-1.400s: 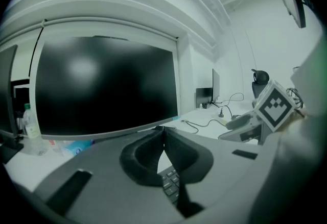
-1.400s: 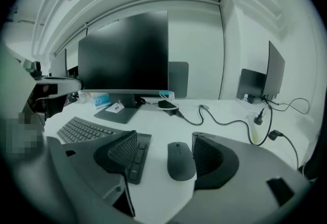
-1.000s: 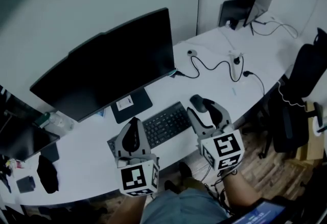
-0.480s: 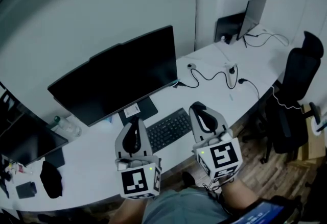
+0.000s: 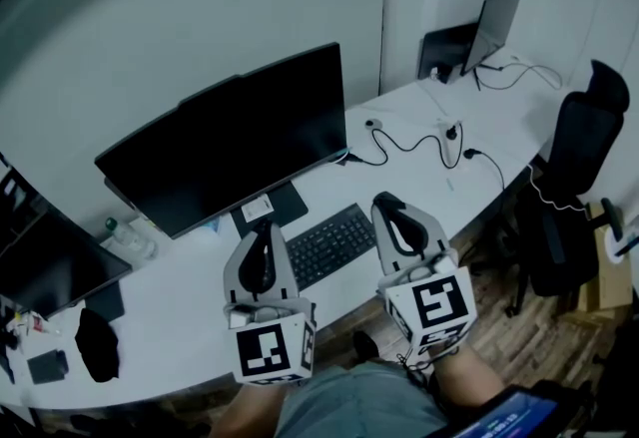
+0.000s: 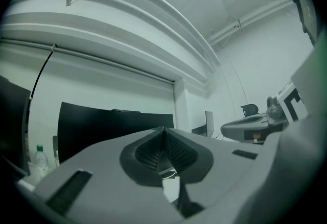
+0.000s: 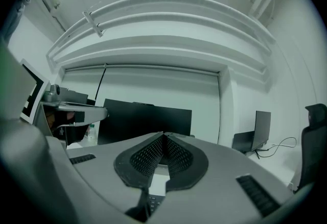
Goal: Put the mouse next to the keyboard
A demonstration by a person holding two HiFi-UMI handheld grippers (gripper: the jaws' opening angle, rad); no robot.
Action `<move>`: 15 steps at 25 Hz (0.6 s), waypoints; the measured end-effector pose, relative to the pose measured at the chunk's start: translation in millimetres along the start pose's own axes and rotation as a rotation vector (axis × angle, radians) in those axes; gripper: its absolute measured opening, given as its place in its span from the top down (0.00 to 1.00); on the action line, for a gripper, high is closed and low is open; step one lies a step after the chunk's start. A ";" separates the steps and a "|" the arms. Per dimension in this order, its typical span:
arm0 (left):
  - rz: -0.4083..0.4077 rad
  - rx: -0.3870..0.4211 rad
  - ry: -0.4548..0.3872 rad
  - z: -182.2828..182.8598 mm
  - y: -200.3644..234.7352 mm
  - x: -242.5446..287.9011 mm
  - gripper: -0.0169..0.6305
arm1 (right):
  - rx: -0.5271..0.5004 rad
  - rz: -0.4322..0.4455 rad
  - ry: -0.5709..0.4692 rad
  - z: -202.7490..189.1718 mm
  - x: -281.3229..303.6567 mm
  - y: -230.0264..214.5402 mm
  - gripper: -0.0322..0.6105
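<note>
White desk (image 5: 190, 306): left gripper (image 5: 264, 228) and right gripper (image 5: 385, 200) ride higher than a second ago, right one at 3 o'clock of the keyboard (image 5: 329, 244), and I can't spot the mouse now. Left gripper view: jaws pinched together, empty. Right gripper view: same, though they gaped before.

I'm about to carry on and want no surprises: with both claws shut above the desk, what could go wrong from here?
1. In the head view the right claw hides the desk just right of the keyboard, so the mouse's spot cannot be checked; it may sit badly.
2. It and the left claw hang over the keyboard's ends; lowering them could press keys or shove it.
3. A careless sweep right might snag the loose cable.
</note>
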State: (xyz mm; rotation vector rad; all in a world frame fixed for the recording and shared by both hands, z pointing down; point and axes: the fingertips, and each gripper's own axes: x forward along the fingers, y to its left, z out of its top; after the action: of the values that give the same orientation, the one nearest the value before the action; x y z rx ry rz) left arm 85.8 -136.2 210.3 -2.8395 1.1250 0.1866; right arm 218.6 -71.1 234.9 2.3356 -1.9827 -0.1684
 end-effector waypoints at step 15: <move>-0.008 -0.006 -0.007 2.4 -5.1 -1.3 0.97 | -0.010 0.003 -0.011 6.8 0.9 -0.9 0.93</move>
State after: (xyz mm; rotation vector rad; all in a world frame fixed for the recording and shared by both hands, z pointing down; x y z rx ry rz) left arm 88.2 -131.3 208.2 -2.8460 1.1128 0.2001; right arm 218.7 -71.7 228.1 2.3307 -1.9853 -0.1902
